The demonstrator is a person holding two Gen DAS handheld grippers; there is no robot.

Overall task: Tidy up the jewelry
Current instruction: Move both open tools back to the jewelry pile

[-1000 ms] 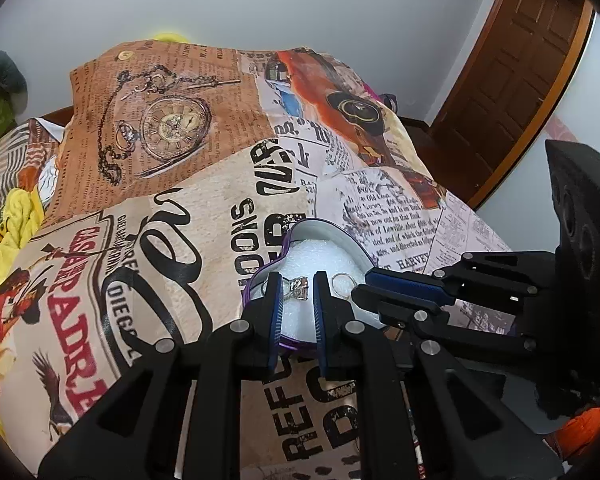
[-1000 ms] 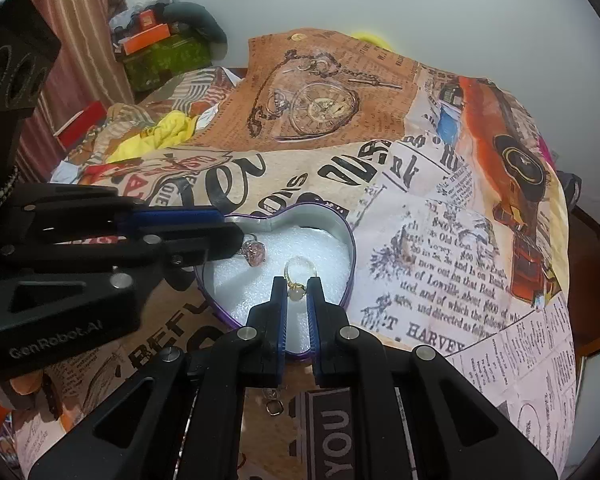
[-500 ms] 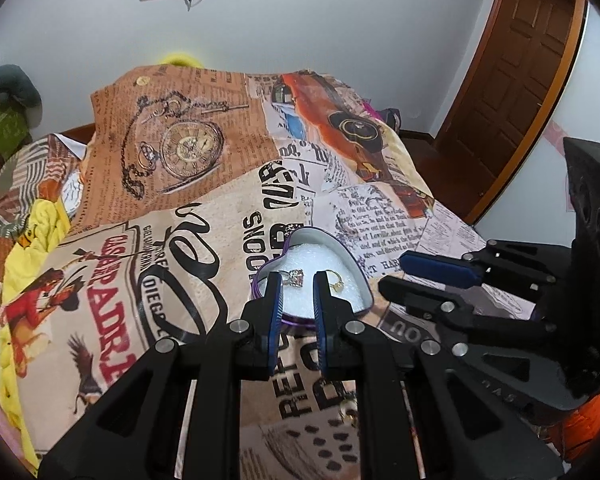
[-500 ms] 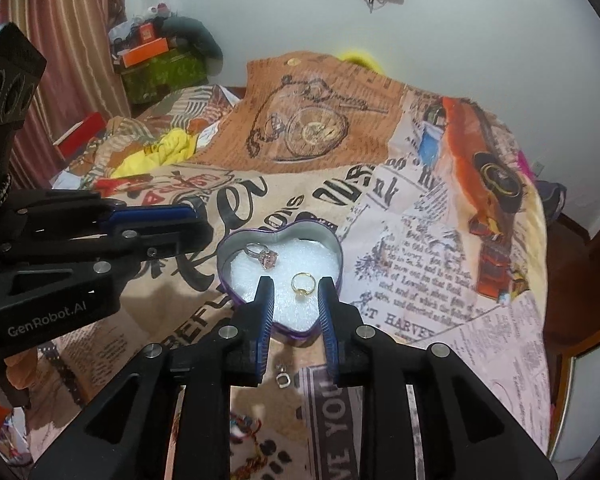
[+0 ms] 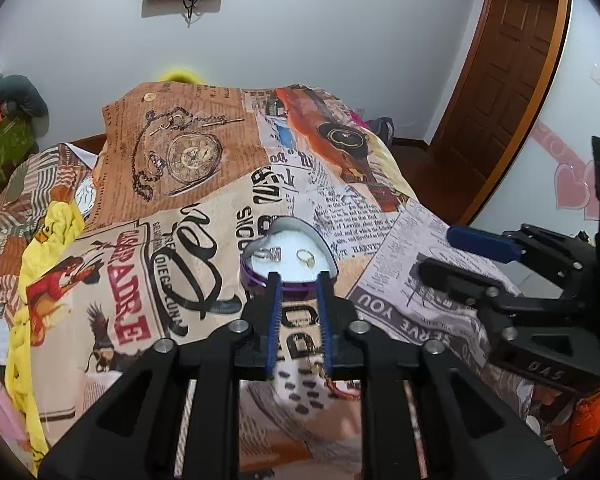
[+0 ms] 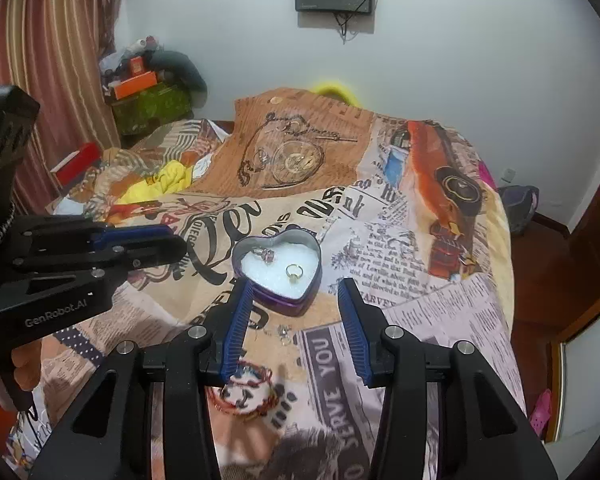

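Heart-shaped tin sits mid-frame on the printed bedspread, white padding inside holding a stone ring upper left and a gold ring lower right. Left gripper and right gripper sit just below the tin; both jaws have just been opening, nothing between them. Beaded bracelet and small earrings lie on the bedspread below the tin.

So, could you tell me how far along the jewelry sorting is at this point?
Done: two rings lie in the heart-shaped tin. In hand: nothing; the left gripper and right gripper have just been opening, both empty. Left: a beaded bracelet and small pieces on the bedspread.
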